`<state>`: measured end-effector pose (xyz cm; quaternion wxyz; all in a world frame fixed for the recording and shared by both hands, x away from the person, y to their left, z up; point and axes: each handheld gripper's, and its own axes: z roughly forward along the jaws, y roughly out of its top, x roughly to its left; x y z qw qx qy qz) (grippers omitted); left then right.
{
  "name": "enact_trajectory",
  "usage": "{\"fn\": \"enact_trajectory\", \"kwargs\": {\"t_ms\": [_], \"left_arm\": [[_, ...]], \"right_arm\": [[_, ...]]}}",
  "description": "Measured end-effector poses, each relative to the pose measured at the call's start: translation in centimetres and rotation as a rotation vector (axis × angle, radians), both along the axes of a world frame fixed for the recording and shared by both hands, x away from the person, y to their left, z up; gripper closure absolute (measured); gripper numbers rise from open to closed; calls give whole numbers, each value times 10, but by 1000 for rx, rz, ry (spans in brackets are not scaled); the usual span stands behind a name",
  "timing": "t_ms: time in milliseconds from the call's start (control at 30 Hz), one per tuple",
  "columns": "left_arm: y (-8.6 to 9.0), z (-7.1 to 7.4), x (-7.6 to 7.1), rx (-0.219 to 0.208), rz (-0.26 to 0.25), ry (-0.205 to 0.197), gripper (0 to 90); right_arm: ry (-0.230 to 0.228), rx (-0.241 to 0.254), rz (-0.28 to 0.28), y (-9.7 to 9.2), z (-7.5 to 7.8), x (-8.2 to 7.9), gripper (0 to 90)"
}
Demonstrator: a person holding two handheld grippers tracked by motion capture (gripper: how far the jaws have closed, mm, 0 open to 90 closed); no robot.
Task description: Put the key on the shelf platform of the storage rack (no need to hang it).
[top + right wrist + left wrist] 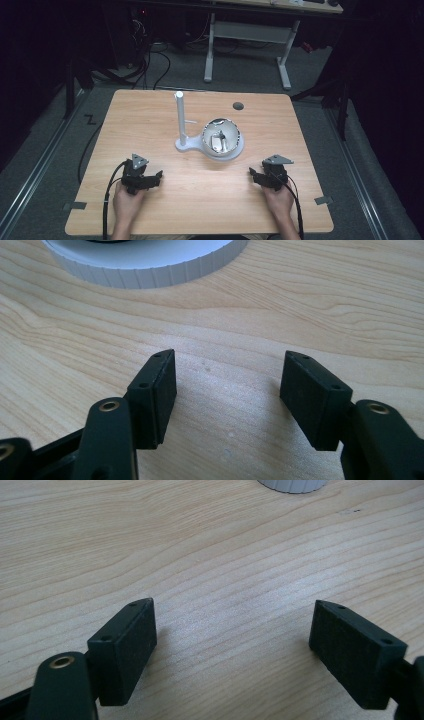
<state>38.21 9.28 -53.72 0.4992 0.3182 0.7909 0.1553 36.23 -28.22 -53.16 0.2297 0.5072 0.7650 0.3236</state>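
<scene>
Left gripper (148, 179) rests on the wooden table (150, 110), low and to the left of the white stand (209, 145). Jaws spread wide, bare wood between the pads, nothing gripped. Its own view catches just a sliver of the stand's ribbed rim (292, 485) at the top edge.

White stand sits mid-table, between the two grippers and farther out from the person. It carries a tall white post (180, 117) on its left and a shiny metal bowl (221, 137) in the round base on its right. A thin crosspiece juts from the post toward the bowl.

Handling, as judged: bowl looks like thin, stiff metal, light, and slick on its polished wall; pads would likely bite best across the rim. The stand looks like rigid plastic, also light, so a sideways tug could drag or tip it. The ribbed base edge (145, 270) offers some purchase.

Right gripper (258, 176) rests low and to the right of the stand, jaws released and wide, nothing between them.

Hard to make out: a pale object inside the bowl, lost in reflections. How the bowl is seated in the base cannot be told. Dark hole (238, 106) in the tabletop lies beyond the stand.
</scene>
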Motion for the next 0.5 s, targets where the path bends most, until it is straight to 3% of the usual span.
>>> {"fn": "enact_trajectory", "kwargs": {"t_ms": [233,333,500], "left_arm": [[0,0,0,-1,2,1,193],[0,0,-3,8,-30,-7,198],[-1,0,-3,-2,-32,-4,202]], "right_arm": [[0,0,-2,0,0,0,398],[0,0,-2,0,0,0,398],[0,0,-1,0,0,0,398]]}}
